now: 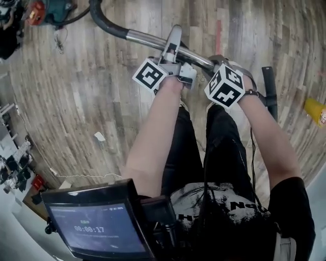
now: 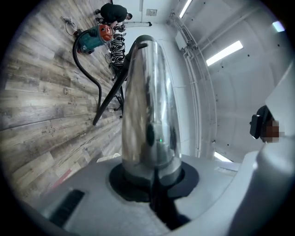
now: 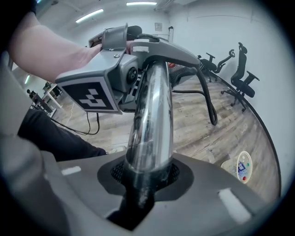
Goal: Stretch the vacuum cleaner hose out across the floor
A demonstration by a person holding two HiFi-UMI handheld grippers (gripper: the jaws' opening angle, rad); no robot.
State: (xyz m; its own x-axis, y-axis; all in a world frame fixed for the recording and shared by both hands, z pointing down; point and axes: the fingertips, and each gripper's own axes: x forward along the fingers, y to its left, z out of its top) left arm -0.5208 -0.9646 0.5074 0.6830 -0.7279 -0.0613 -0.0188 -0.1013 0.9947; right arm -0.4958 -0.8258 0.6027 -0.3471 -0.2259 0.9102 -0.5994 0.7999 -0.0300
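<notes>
1. Two claws, left gripper (image 1: pixel 172 45) and right gripper (image 1: pixel 216 63), each pinching the same smooth, round chrome tube (image 1: pixel 145 37), raised off the floor (image 1: pixel 91 86) of grey wood planks.
2. One black curved hose (image 1: pixel 104 20), joined to the tube's far end, leading toward the teal vacuum cleaner (image 1: pixel 48 10).

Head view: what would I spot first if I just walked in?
The shiny metal tube near the top centre stands out first, clamped by both the left gripper and the right gripper above the wooden floor. Its black hose curves away toward the red and teal vacuum cleaner in the top left corner.
</notes>
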